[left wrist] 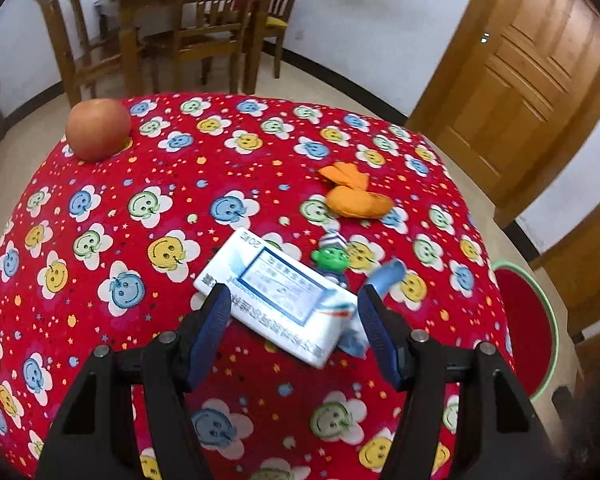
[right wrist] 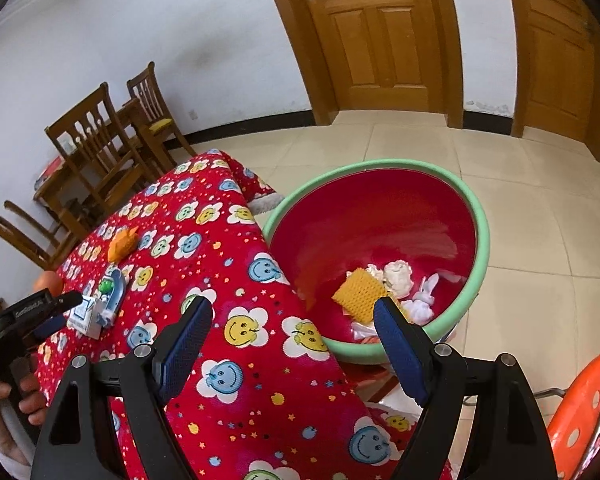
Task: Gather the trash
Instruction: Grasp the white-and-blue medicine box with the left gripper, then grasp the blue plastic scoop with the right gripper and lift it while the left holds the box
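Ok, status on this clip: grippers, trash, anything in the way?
Left gripper open, straddling white-blue flat carton. Right gripper open, empty, by red green-rimmed basin. Green toy figure touching the carton's far edge.

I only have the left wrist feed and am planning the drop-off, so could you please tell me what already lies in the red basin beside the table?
Observer: In the red basin lie a yellow knitted square and crumpled white tissues.
Operator: Thank you. Are the right tongs carrying anything?
Observer: No, the right tongs are open and empty, above the table's edge near the basin.
Operator: And is the floor beyond the basin obstructed?
Observer: Only bare beige tiles show there, up to two closed wooden doors.
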Motion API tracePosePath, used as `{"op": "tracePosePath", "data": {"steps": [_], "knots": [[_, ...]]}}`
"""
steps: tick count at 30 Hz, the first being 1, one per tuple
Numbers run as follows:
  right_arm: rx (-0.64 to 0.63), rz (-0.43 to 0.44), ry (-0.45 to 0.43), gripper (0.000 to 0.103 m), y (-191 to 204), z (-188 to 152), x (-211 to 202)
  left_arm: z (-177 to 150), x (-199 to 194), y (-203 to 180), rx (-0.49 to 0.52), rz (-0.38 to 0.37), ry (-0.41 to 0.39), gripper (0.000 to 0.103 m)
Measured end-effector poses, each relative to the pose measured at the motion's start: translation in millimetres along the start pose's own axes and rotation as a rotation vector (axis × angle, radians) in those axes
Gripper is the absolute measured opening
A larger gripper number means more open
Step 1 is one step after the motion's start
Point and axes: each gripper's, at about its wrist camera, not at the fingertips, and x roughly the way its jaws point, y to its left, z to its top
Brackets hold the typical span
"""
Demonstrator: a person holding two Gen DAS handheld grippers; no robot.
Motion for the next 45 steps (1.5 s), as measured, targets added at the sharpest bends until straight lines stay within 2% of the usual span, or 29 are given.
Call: {"op": "tracePosePath", "data": {"steps": [5,15,17,19,24,31,38,45], "knots": [[0.001,-0.004,0.003,0.084,-1,1,3,7,15,0,-0.022,0.016,0.011,0.066],[0.005,-0.004,0.008,0.084,-4,1,5,10,22,-10,0.040,0.088,-0.006,0.069],[0.006,0.001,0.010,0.084,-4,0,6,7,21,-9,0.041,0.108,0.004,0.075],[0.006,0.005,0.011,0.084,-4,-1,7,4,20,-6,0.022,0.115,0.017,0.077],[0.001,0.013,0.011,0.084,-2,-3,5,-1,21,2,-0.044,0.091,0.066,0.079],[-0.006,0.017,0.011,0.084,4,-4,3,-1,36,-3,-0.029,0.070,0.088,0.079],[-0.049,0.026,0.007,0.084,21,-4,1,-7,24,4,0.011,0.029,0.062,0.064],[-0.110,0.070,0.019,0.084,53,-5,6,-8,-3,25,0.035,-0.020,0.029,0.060]]}}
